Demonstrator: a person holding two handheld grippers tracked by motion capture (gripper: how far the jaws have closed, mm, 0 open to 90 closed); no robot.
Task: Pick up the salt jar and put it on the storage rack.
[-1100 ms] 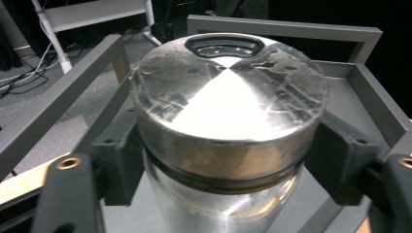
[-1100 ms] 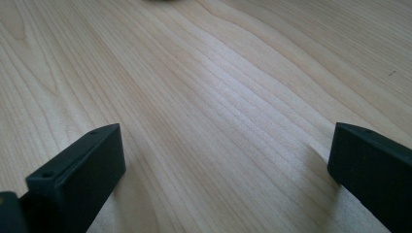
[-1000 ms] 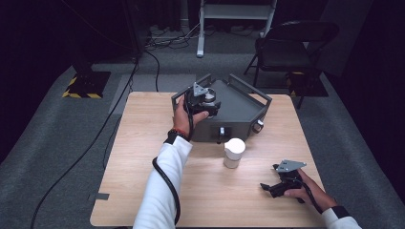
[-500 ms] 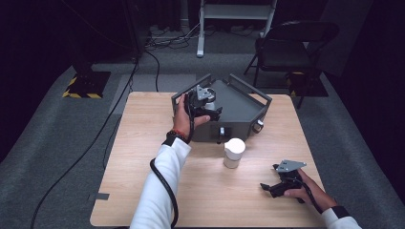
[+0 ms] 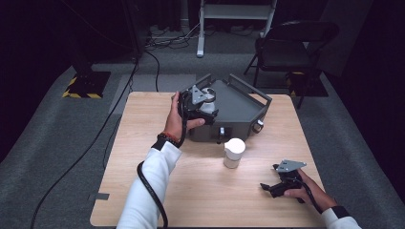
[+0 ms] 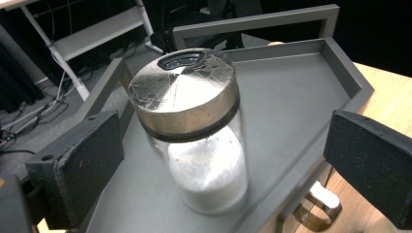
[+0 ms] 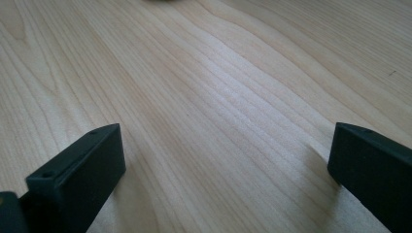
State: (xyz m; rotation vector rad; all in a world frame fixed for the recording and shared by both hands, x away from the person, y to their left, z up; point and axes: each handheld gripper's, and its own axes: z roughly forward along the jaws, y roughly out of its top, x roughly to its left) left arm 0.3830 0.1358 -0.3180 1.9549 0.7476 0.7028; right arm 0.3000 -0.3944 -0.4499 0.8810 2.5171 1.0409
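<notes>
Glass jar [image 6: 197, 131] stands upright on the tray [image 6: 296, 87], free between our left gripper [image 6: 214, 160]'s just-opened fingers; right gripper [image 7: 226, 165] open, far off.

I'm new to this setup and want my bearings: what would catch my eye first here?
First, the glass jar with a metal lid and white powder inside, standing on the grey tray at the table's far side. The left gripper has just been opening: its fingers stand wide on either side of the jar, clear of it. Nearer, a white cup stands mid-table, and the right gripper rests open at the near right.
</notes>
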